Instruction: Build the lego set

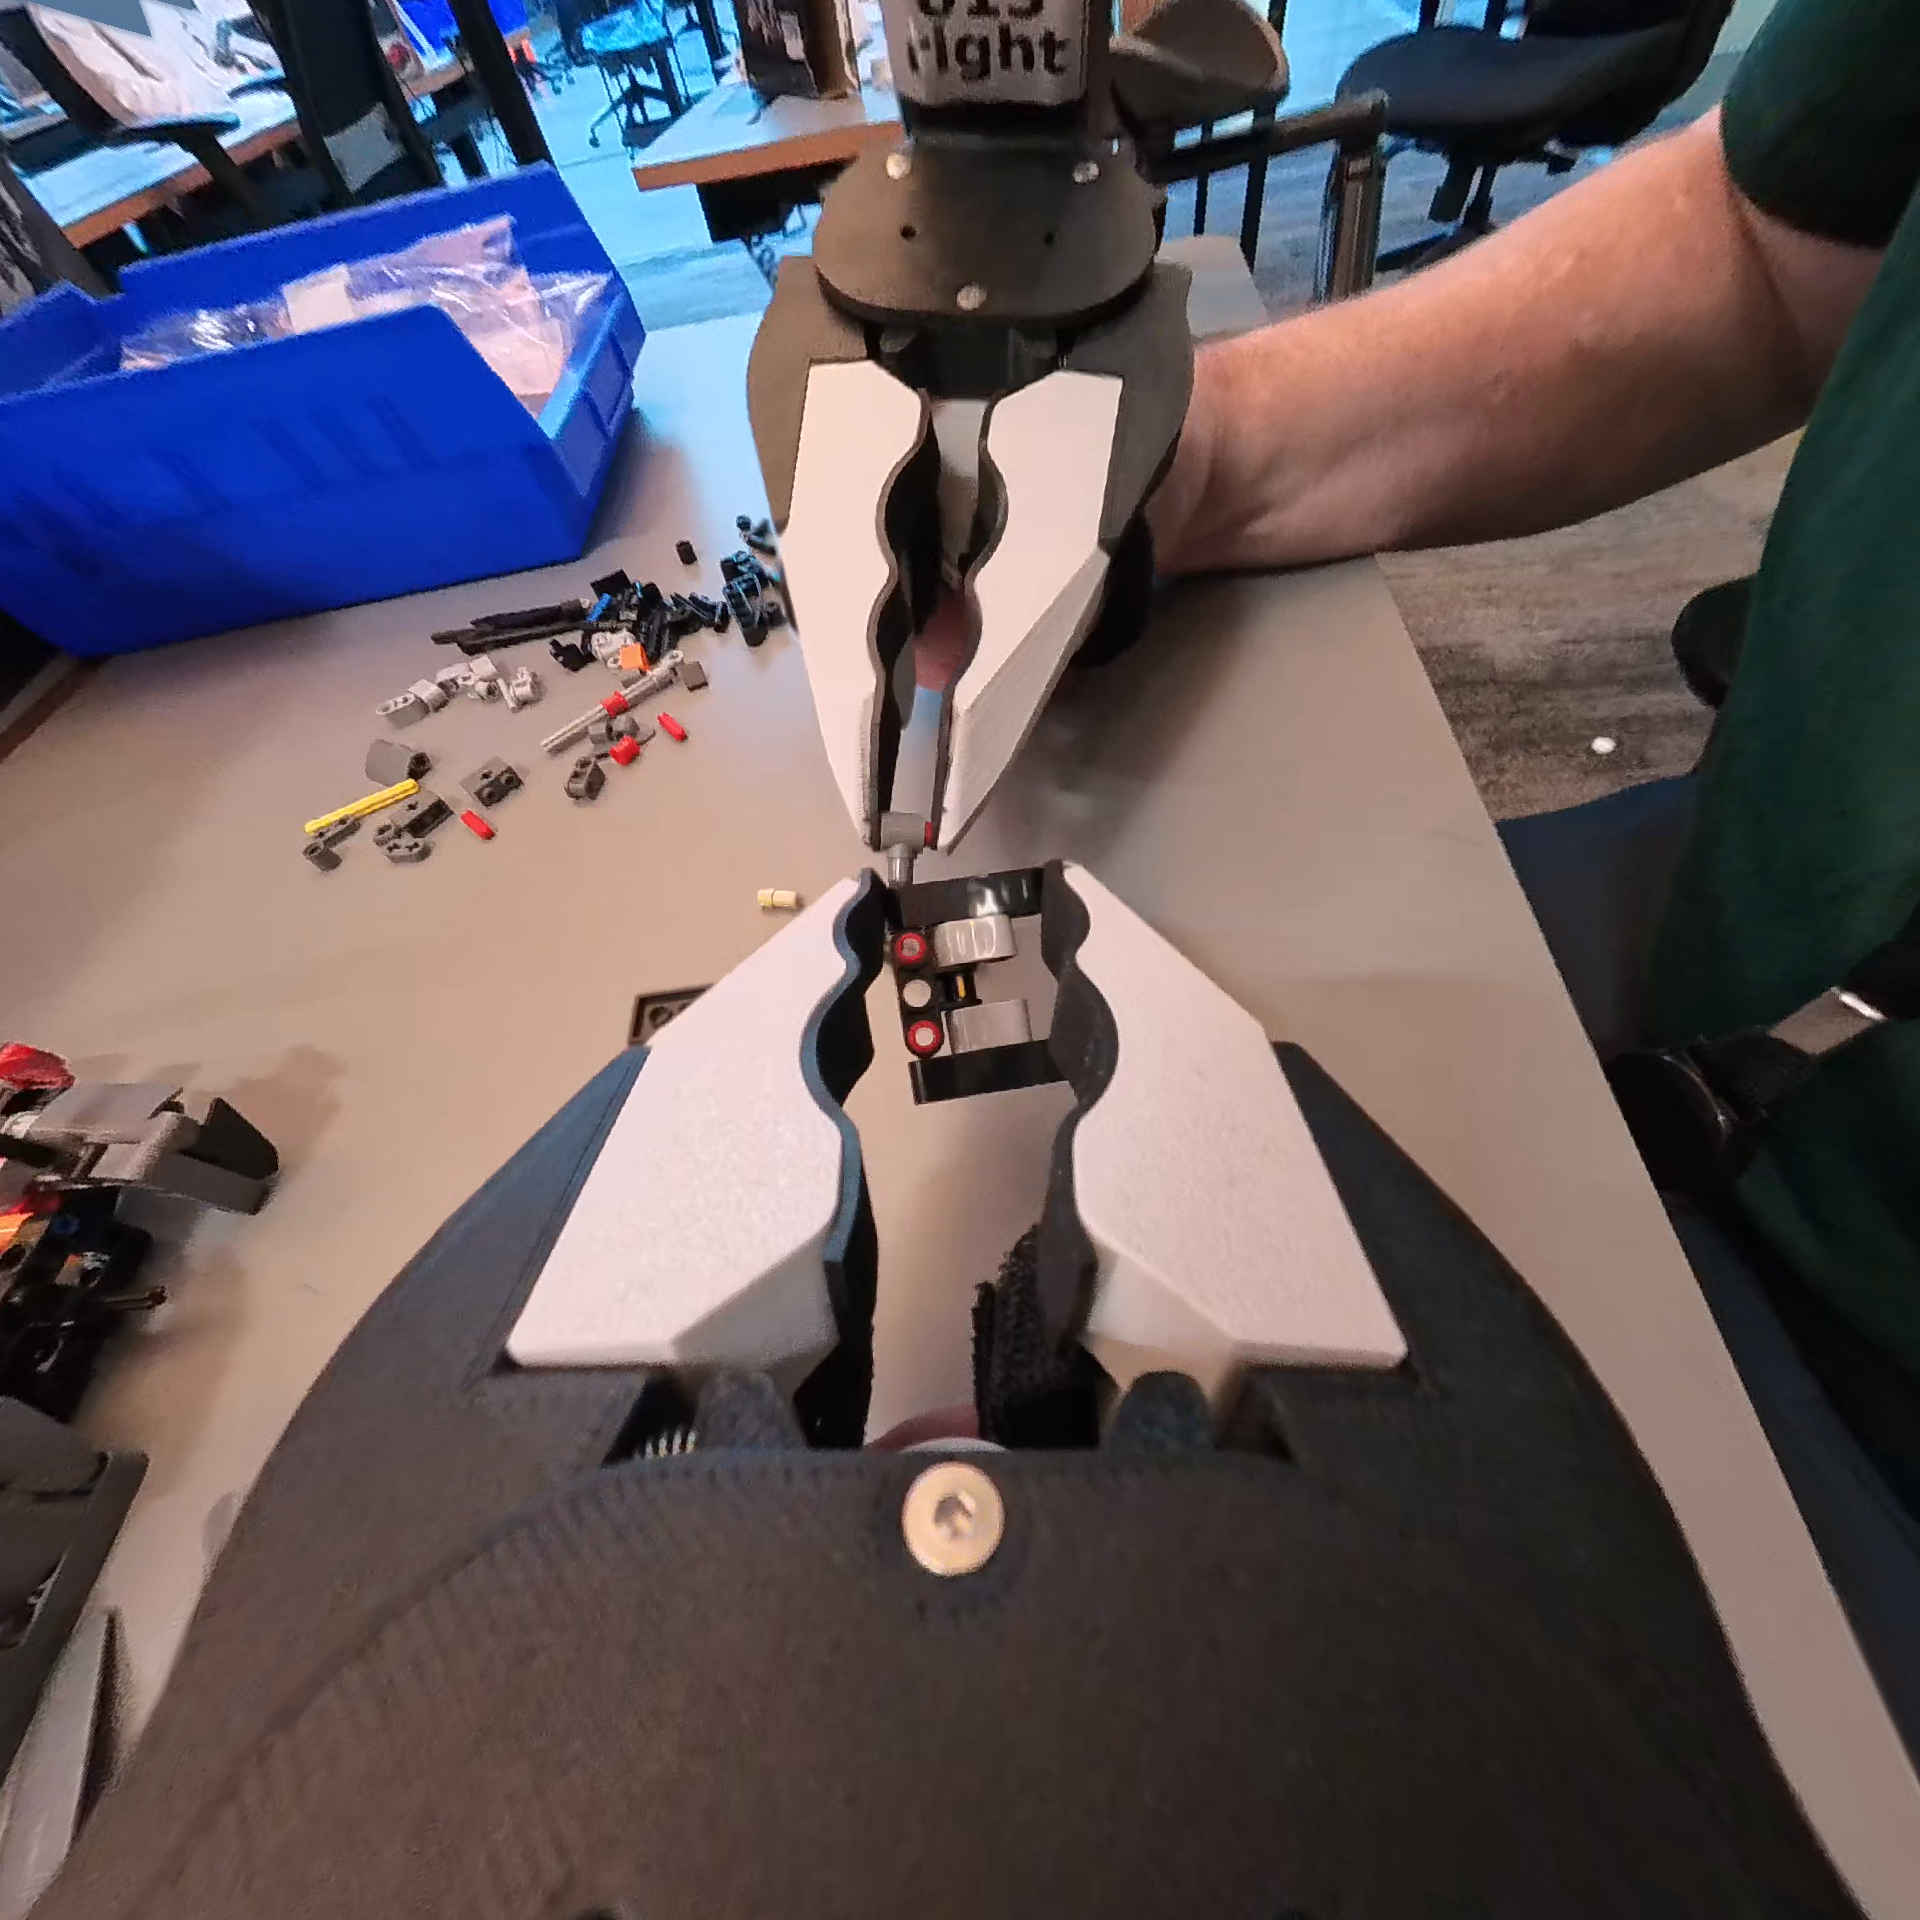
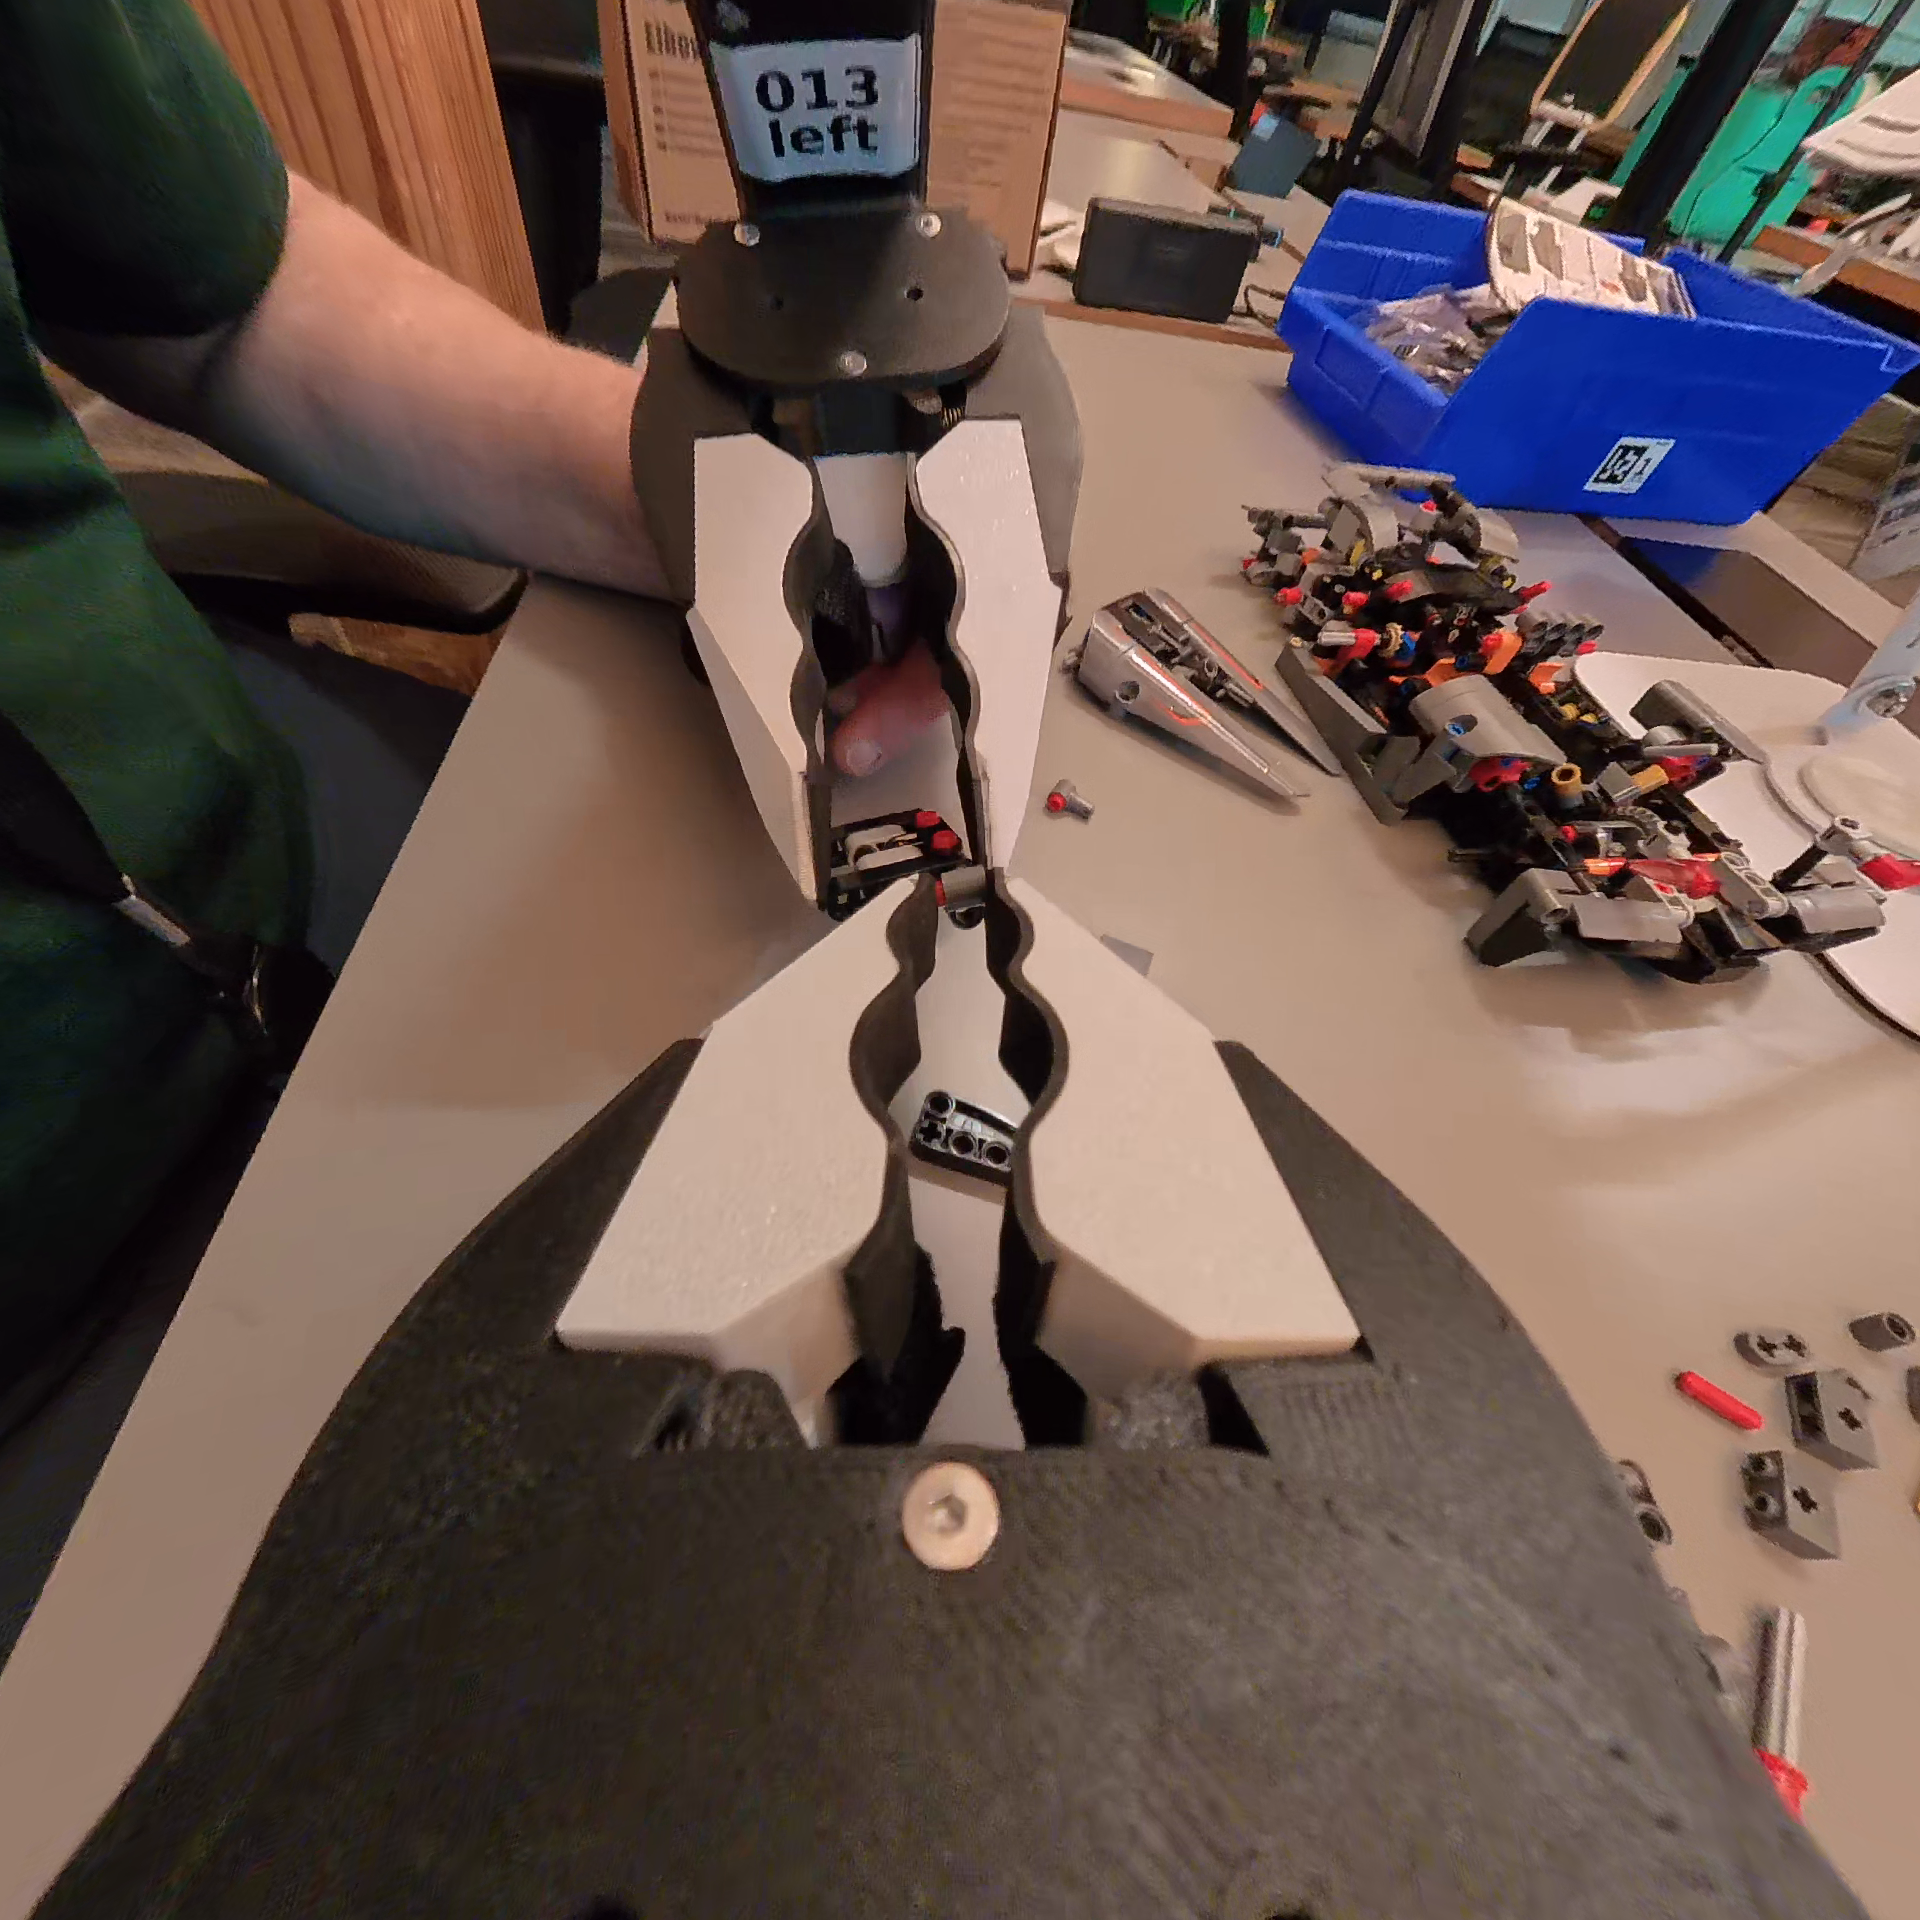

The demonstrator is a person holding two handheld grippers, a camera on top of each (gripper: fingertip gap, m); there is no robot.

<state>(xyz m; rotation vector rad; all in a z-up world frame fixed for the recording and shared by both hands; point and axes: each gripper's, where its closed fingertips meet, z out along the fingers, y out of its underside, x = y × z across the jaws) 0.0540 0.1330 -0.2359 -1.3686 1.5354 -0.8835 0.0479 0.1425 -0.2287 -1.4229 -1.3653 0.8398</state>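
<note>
My left gripper (image 1: 964,883) is shut on a small black Lego subassembly (image 1: 961,997) that carries two red pins and two grey connectors. It holds it above the grey table (image 1: 1247,831). My right gripper (image 1: 909,836) faces it tip to tip, shut on a small grey connector piece (image 1: 902,854) with a pin that touches the subassembly's top edge. In the right wrist view my right gripper (image 2: 961,891) holds the grey piece (image 2: 964,889) against the subassembly (image 2: 894,844) in the left gripper (image 2: 899,873).
Loose grey, black, red and yellow parts (image 1: 540,707) lie to the left by a blue bin (image 1: 291,447). A partly built car model (image 2: 1507,727) and a grey nose section (image 2: 1174,675) lie on the table. A black beam (image 2: 961,1138) lies under my right gripper. Less than 4 cm separates the two grippers' tips.
</note>
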